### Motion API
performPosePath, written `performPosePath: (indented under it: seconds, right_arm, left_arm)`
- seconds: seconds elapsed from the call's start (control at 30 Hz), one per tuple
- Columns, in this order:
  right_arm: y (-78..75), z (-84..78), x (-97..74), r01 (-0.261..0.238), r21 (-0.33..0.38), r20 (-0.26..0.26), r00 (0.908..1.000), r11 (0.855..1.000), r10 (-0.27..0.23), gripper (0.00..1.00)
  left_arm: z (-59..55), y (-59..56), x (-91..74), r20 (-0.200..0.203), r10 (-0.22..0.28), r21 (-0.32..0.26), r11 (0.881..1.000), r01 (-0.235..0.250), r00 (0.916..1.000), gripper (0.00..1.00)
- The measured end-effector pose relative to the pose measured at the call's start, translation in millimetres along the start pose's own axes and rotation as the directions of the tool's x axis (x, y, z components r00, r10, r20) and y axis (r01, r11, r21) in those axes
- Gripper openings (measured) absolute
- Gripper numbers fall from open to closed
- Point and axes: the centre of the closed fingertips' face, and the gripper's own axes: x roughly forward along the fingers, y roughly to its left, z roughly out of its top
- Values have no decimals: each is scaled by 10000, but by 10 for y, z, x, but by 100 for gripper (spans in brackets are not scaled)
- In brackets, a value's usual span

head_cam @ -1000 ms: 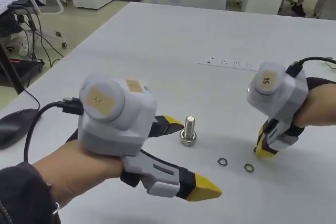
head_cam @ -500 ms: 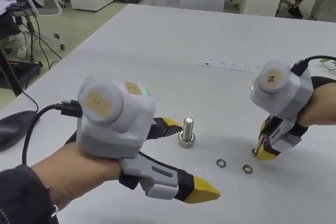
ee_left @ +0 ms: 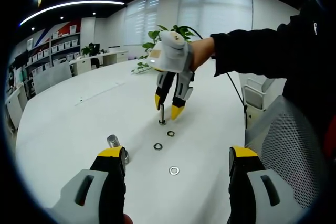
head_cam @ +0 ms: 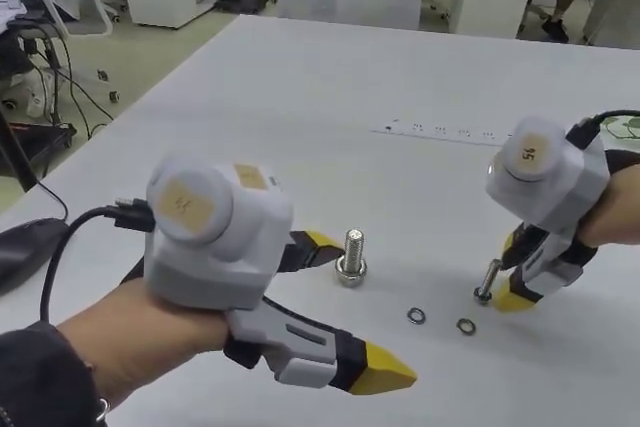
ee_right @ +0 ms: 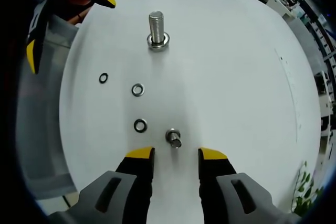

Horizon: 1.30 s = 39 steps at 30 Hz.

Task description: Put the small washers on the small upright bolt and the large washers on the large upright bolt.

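While the left gripper point(head_cam: 358, 309) hovers with jaws spread wide and empty, the large upright bolt point(head_cam: 352, 255) stands just beside its far jaw tip, a large washer point(ee_right: 157, 46) around its base. Further right, small washers point(head_cam: 416, 316) lie loose on the white table point(head_cam: 300, 97). The small upright bolt point(head_cam: 486, 283) stands just ahead of the right gripper point(ee_right: 176, 153), whose jaws are parted and grasp nothing.

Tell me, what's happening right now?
Left gripper open, empty. Right gripper open, beside small bolt. Three washers loose on table. Large bolt stands apart.
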Motion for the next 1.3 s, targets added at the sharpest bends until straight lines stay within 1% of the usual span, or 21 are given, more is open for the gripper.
performPosePath:
  seconds: [0.27, 0.53, 0.8, 0.97, 1.13, 1.3]
  right_arm:
    - [76, -67, -25, 30, 82, -65, 10000, 10000, -30, 34]
    - [172, -86, -61, 64, 158, -30, 10000, 9999, -64, 35]
    - [338, -117, -36, -94, 147, -78, 9999, 9998, 95, 35]
    - [347, -112, -20, -150, 196, -46, 9999, 9997, 151, 35]
    - [441, -76, 12, -254, 91, -19, 9997, 9996, 254, 34]
    - [513, 8, 51, -385, -9, 38, 9992, 9993, 385, 34]
  left_arm:
    - [11, -4, -5, 43, 3, 61, 10000, -3, 10000, 81]
    - [19, -7, -11, 77, 8, 125, 9999, -9, 10000, 81]
    - [35, -12, -21, 127, 20, 177, 9998, -22, 9999, 81]
    - [37, -29, -21, 116, -3, 234, 9997, 0, 9999, 81]
    - [41, -34, -31, 145, 11, 250, 9997, -14, 9999, 81]
    - [32, -45, -44, 123, 14, 279, 9996, -17, 9999, 81]
